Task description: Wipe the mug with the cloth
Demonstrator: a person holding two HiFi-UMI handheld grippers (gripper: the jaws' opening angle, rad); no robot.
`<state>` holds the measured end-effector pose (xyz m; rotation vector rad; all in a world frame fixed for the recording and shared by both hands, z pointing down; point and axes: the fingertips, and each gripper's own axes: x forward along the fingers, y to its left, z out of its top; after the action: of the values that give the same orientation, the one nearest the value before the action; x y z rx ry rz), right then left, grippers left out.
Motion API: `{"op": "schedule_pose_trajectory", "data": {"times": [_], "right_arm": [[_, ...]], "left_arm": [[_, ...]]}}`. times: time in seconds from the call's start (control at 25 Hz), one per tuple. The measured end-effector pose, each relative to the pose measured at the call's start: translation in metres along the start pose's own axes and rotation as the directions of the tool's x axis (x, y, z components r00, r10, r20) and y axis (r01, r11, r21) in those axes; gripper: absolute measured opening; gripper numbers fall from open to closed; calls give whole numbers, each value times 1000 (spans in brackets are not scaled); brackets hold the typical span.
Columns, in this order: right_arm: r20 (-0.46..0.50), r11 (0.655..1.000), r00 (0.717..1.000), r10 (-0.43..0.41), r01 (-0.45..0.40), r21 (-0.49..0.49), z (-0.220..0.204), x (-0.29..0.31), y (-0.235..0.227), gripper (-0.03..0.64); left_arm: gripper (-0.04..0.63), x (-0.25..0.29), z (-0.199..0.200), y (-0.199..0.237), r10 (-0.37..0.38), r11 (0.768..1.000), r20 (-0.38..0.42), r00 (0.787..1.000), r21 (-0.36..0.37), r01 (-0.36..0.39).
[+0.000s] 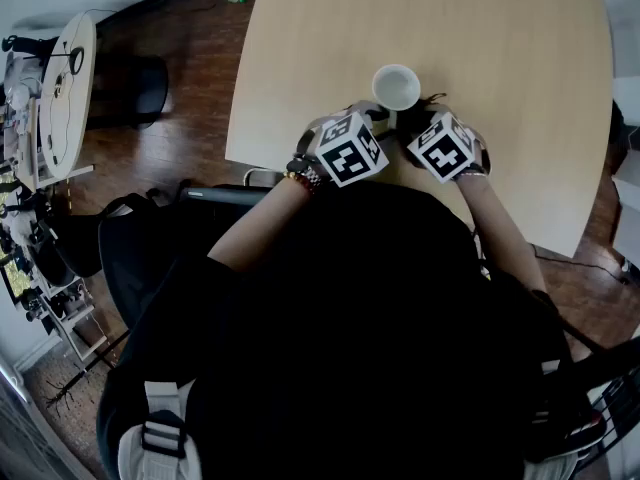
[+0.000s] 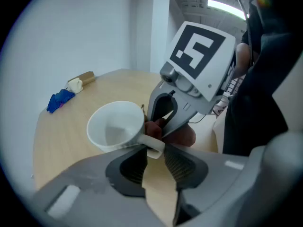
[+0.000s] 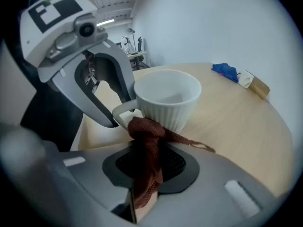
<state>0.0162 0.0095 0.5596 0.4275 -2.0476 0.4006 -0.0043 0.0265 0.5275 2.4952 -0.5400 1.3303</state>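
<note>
A white ribbed mug (image 1: 395,87) stands upright near the front edge of the light wooden table (image 1: 500,58). My left gripper (image 2: 154,151) is shut on the mug's handle (image 2: 152,144), with the pads on either side of it. The mug's bowl (image 2: 115,125) is empty. My right gripper (image 3: 144,161) is shut on a bunched brown cloth (image 3: 145,138), which touches the mug's lower wall (image 3: 166,109) right next to the handle. In the head view both grippers meet just below the mug, the left gripper (image 1: 375,120) at its left and the right gripper (image 1: 415,123) at its right.
A crumpled blue thing (image 2: 60,100) and a small tan block with a white piece (image 2: 81,81) lie at the table's far side. Left of the table, on the wooden floor, stand a dark chair (image 1: 148,86) and a round side table (image 1: 62,93) with clutter.
</note>
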Motion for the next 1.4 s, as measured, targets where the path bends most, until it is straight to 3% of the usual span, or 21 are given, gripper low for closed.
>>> {"op": "schedule_pose_trajectory", "data": {"times": [0.24, 0.4, 0.72, 0.88, 1.0, 1.2, 1.4], "right_arm": [[190, 999, 981, -41, 42, -4, 19, -43, -15, 77], [259, 997, 962, -82, 80, 19, 27, -70, -29, 77], [245, 995, 965, -95, 82, 64, 19, -45, -36, 77], [135, 994, 985, -106, 99, 55, 2, -12, -44, 77], [105, 994, 990, -93, 86, 63, 0, -6, -49, 77], [196, 993, 977, -79, 61, 98, 16, -39, -57, 77], [312, 977, 946, -84, 16, 214, 37, -76, -80, 77]], "left_arm": [[121, -1, -6, 0, -33, 995, -68, 997, 89, 39], [114, -5, -10, 3, -81, 980, -115, 990, 173, 101], [110, -7, -21, 5, -168, 936, -192, 967, 276, 218], [107, -10, -19, 5, -200, 936, -185, 962, 253, 243], [98, -12, -12, 5, -206, 937, -174, 963, 248, 245], [83, -10, -21, 3, -237, 907, -230, 944, 297, 300], [60, -11, -26, 1, -253, 864, -278, 927, 366, 345]]}}
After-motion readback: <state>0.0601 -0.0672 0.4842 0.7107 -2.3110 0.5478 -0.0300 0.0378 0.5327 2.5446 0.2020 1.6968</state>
